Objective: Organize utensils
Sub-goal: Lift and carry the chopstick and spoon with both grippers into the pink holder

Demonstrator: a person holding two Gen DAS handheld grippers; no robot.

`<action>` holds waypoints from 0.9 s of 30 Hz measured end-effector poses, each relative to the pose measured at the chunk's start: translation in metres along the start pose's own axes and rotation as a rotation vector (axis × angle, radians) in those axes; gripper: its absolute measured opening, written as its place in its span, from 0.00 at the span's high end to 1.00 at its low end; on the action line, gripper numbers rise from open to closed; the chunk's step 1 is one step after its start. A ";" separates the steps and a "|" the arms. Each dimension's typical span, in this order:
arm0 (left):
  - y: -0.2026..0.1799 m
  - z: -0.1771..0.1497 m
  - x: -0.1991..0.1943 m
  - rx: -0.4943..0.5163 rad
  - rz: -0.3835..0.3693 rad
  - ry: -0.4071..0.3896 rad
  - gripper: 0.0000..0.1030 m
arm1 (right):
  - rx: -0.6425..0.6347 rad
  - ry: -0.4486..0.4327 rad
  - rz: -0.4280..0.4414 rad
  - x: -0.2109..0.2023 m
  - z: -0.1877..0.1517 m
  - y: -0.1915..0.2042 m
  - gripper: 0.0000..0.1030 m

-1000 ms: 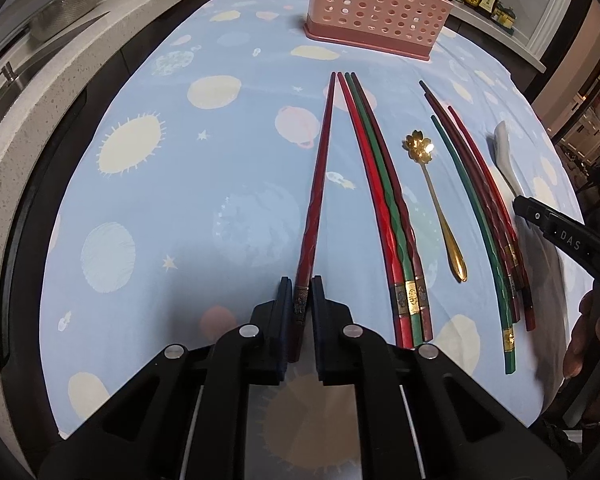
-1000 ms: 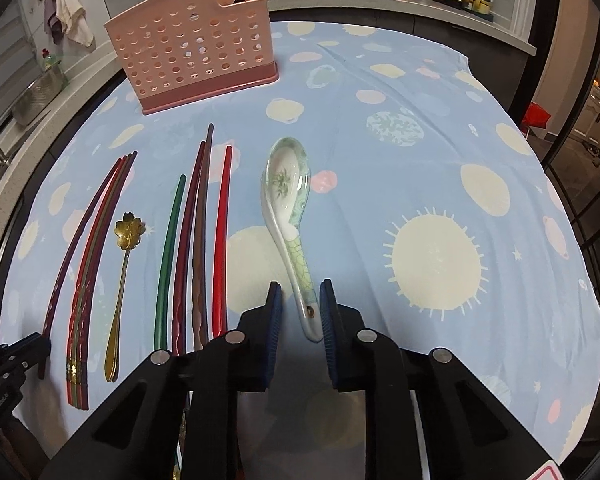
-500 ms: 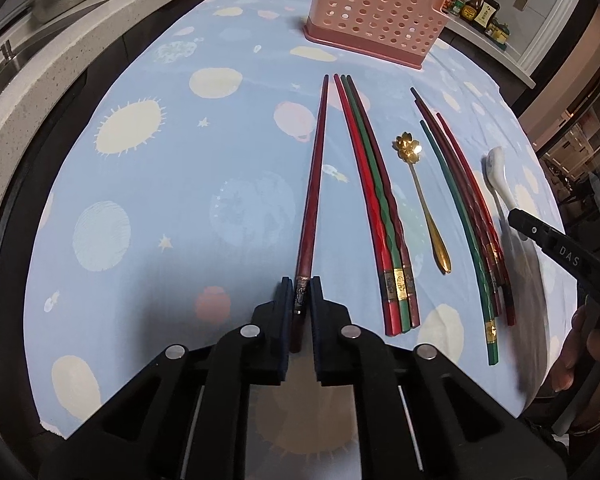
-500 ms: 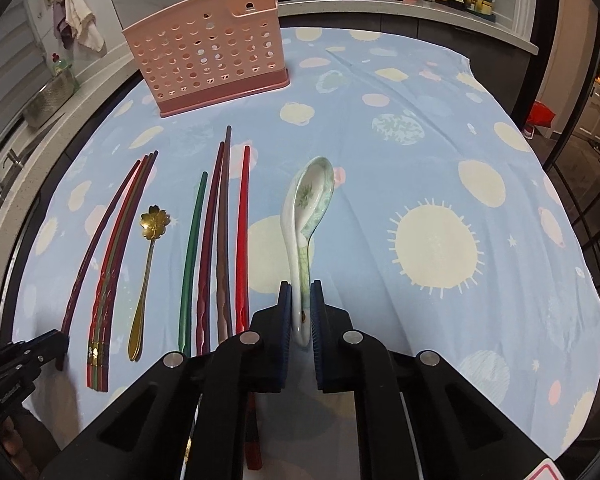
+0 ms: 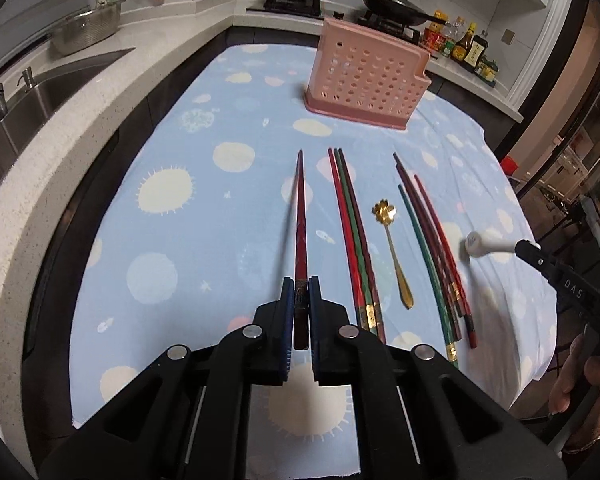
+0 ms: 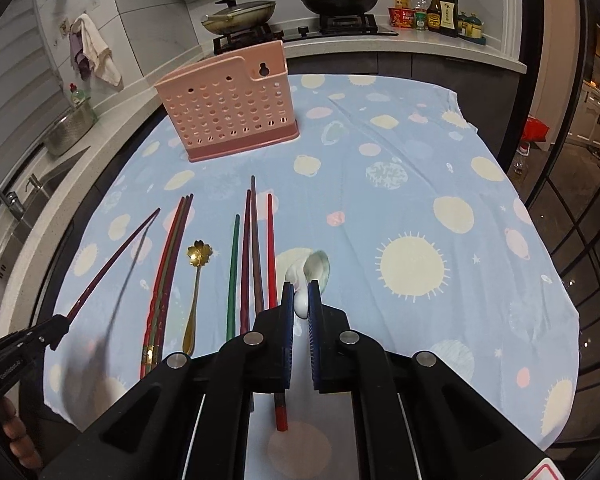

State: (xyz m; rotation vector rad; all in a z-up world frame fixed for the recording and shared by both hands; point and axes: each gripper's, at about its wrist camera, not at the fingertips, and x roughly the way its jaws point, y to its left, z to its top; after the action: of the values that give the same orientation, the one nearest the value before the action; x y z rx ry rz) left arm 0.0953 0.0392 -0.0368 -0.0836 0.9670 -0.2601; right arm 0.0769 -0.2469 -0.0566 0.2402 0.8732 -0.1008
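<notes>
My left gripper (image 5: 300, 284) is shut on the thick end of a dark red chopstick (image 5: 300, 216), which hangs above the blue patterned cloth (image 5: 204, 208) and casts a shadow there. My right gripper (image 6: 301, 288) is shut on the handle of a white ceramic spoon (image 6: 318, 268), also raised off the cloth. On the cloth lie three chopsticks (image 5: 352, 232) side by side, a gold flower spoon (image 5: 392, 248) and several more chopsticks (image 5: 428, 240). A pink perforated utensil holder (image 6: 228, 112) stands upright at the far side.
A sink (image 5: 60, 80) and a steel colander (image 5: 88, 32) sit along the left counter. Pans rest on the stove (image 6: 300, 28) behind the holder, with sauce bottles (image 6: 440, 12) to the right. A person's hand (image 5: 580, 380) holds the right gripper.
Both grippers have risen. The dark red chopstick and the white spoon have lifted off the cloth with them. The right jaws closed onto the spoon handle.
</notes>
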 end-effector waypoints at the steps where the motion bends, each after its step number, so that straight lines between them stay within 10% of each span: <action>1: -0.001 0.007 -0.006 -0.001 -0.001 -0.022 0.94 | 0.005 -0.005 0.006 -0.002 0.003 0.000 0.94; 27: -0.038 0.228 -0.093 0.061 -0.003 -0.483 0.94 | 0.044 -0.171 0.204 -0.002 0.161 0.015 0.94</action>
State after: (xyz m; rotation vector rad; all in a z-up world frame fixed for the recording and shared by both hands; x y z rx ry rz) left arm 0.2256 0.0158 0.1747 -0.0865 0.4792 -0.2566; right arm 0.1988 -0.2723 0.0472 0.3551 0.6725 0.0496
